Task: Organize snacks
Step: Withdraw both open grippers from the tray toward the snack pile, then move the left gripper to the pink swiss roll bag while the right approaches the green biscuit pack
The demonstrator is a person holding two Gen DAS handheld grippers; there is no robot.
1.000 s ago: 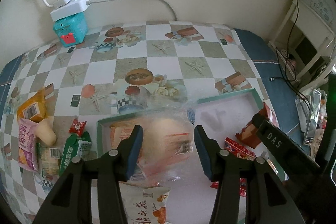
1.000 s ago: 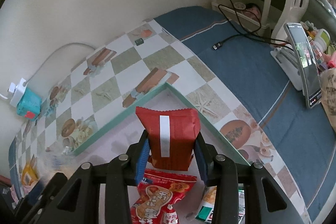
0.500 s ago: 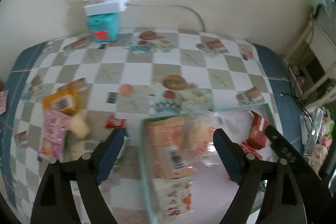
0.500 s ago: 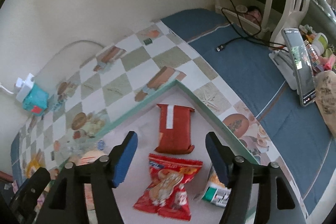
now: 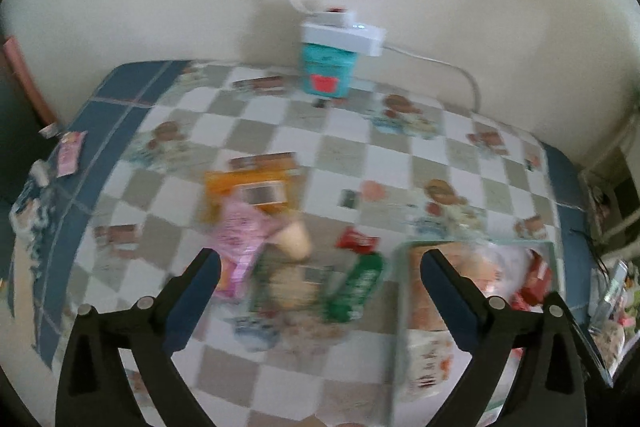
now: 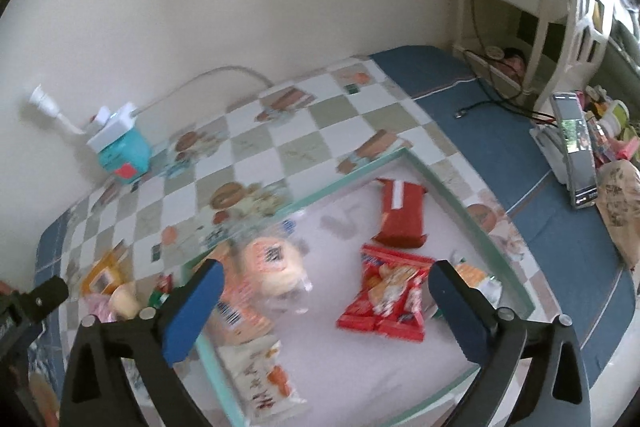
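The left gripper (image 5: pixel 316 267) is opening wide, holding nothing, hanging right over the snack pile (image 5: pixel 280 267); the right gripper (image 6: pixel 326 281), also opening and holding nothing, is sitting farther away over the tray (image 6: pixel 476 219).

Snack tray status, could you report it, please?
Both grippers opening, nothing between jaws. Tray holds several packets; loose snacks outside. Nothing in the way.

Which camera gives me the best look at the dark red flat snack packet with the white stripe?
The right wrist view: the dark red flat snack packet with the white stripe lies fully visible in the tray. The left wrist view shows only a blurred red edge at the right.
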